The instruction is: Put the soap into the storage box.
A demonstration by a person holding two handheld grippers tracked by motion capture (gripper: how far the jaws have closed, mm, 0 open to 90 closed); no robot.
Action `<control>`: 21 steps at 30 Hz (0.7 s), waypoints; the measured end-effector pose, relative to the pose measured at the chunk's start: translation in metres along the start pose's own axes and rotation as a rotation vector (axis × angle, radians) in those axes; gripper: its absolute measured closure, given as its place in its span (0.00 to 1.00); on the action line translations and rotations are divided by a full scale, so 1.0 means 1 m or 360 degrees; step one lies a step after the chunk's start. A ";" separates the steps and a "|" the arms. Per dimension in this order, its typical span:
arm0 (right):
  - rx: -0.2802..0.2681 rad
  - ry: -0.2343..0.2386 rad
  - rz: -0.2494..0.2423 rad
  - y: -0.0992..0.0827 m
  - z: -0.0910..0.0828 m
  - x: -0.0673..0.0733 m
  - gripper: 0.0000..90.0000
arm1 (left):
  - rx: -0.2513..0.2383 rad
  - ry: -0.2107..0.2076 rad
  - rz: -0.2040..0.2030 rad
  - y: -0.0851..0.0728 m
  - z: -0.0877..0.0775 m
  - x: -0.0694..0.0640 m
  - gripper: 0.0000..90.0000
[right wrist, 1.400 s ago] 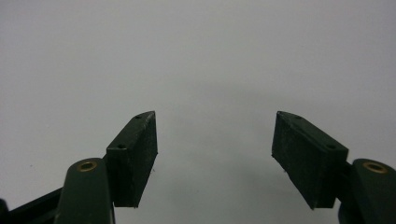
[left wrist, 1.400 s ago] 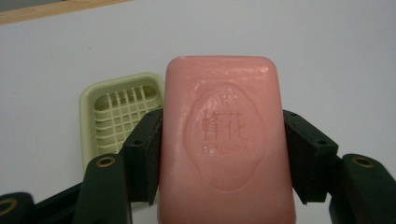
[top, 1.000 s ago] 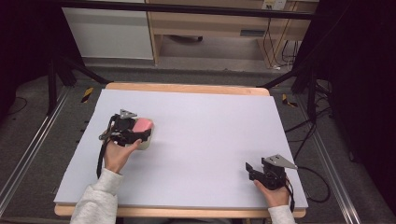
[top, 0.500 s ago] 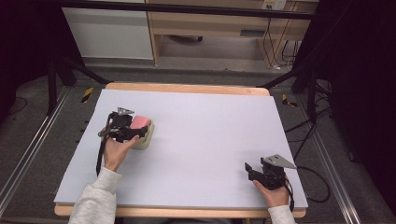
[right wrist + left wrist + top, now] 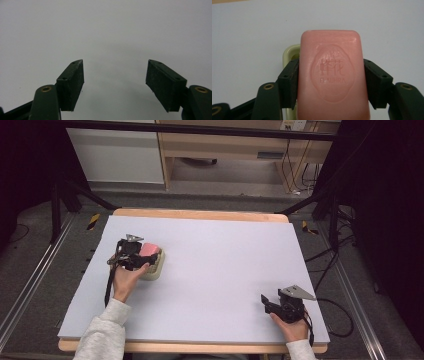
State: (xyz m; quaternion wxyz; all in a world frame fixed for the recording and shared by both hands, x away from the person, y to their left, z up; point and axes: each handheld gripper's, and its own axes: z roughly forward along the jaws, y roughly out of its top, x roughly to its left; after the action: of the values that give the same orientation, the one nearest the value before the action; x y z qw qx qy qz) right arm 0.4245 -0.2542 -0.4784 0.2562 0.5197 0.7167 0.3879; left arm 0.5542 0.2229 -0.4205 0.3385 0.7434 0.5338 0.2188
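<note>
Clearly, a pink bar of soap (image 5: pixel 333 75) is clamped between the two black jaws of the left gripper (image 5: pixel 331 82), which press against its long sides. Raised characters and the letters "FLAUHRA" are stamped into its upper face. Beneath and behind the bar, a pale cream soap dish (image 5: pixel 290 53) is seen on the white table (image 5: pixel 249 30); whether the bar touches it cannot be told. From the high view, the left gripper (image 5: pixel 134 255) is held over the dish (image 5: pixel 155 267) at the table's left side. The right gripper (image 5: pixel 115 85) is held with its jaws spread wide and nothing between them, above bare table surface, and it is seen well apart at the near right corner (image 5: pixel 285 305).
</note>
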 end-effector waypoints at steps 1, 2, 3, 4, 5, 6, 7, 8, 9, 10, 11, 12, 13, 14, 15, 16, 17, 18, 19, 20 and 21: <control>0.0001 0.0002 0.0001 0.000 0.000 0.000 0.34 | 0.0007 -0.0001 -0.0002 0.000 0.001 0.000 0.41; 0.0000 0.0004 0.0000 0.000 0.000 0.000 0.34 | 0.0014 -0.0005 -0.0005 -0.001 0.003 0.001 0.41; 0.0001 0.0004 -0.0003 0.000 0.000 0.000 0.34 | 0.0017 -0.0006 -0.0007 -0.001 0.004 0.001 0.41; 0.0001 0.0003 -0.0003 0.000 0.000 0.000 0.34 | 0.0021 -0.0001 -0.0012 -0.001 0.006 0.001 0.41; 0.0001 0.0003 -0.0002 0.000 0.000 0.000 0.34 | 0.0025 0.0003 -0.0010 -0.002 0.007 0.002 0.41; 0.0000 0.0001 -0.0004 0.000 0.000 0.000 0.34 | 0.0030 0.0005 -0.0014 -0.002 0.007 0.002 0.41; 0.0000 0.0000 -0.0003 0.000 0.000 0.000 0.34 | 0.0032 0.0008 -0.0014 -0.002 0.008 0.002 0.41; 0.0000 -0.0001 -0.0004 0.000 0.000 0.000 0.34 | 0.0031 0.0010 -0.0016 -0.003 0.009 0.002 0.41; 0.0000 -0.0001 -0.0004 0.000 0.000 0.000 0.34 | 0.0032 0.0013 -0.0018 -0.003 0.010 0.002 0.41; 0.0001 -0.0002 -0.0005 0.000 0.000 0.000 0.34 | 0.0031 0.0016 -0.0016 -0.003 0.011 0.002 0.41; 0.0001 -0.0003 -0.0005 0.000 0.001 0.001 0.34 | 0.0037 0.0017 -0.0014 -0.003 0.011 0.002 0.41; 0.0001 -0.0003 -0.0005 0.000 0.001 0.001 0.34 | 0.0042 0.0018 -0.0013 -0.004 0.012 0.002 0.41; 0.0001 -0.0003 -0.0005 0.000 0.001 0.001 0.34 | 0.0046 0.0022 -0.0011 -0.004 0.013 0.002 0.41; 0.0001 -0.0005 -0.0007 0.000 0.001 0.001 0.34 | 0.0052 0.0023 -0.0011 -0.005 0.014 0.002 0.41; 0.0000 -0.0005 -0.0008 0.000 0.001 0.001 0.34 | 0.0055 0.0024 -0.0009 -0.005 0.016 0.001 0.41; 0.0001 -0.0002 -0.0005 0.000 0.001 0.001 0.34 | 0.0059 0.0030 -0.0008 -0.006 0.017 0.001 0.41; 0.0000 -0.0004 -0.0008 0.000 0.001 0.000 0.34 | 0.0064 0.0032 -0.0010 -0.006 0.018 0.001 0.41; 0.0000 -0.0002 -0.0006 0.000 0.001 0.001 0.34 | 0.0067 0.0034 -0.0008 -0.007 0.018 0.002 0.41; 0.0000 -0.0001 -0.0006 0.000 0.001 0.001 0.34 | 0.0070 0.0039 -0.0010 -0.007 0.019 0.002 0.41; 0.0000 0.0000 -0.0003 0.000 0.000 0.001 0.34 | 0.0074 0.0043 -0.0008 -0.008 0.020 0.003 0.41; 0.0000 -0.0001 -0.0005 0.000 0.001 0.000 0.34 | 0.0078 0.0046 -0.0010 -0.008 0.020 0.003 0.41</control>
State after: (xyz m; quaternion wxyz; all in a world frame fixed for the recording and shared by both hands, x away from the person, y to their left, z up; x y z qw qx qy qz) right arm 0.4249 -0.2535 -0.4783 0.2571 0.5187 0.7175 0.3873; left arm 0.5639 0.2221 -0.4399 0.3132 0.7465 0.5461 0.2154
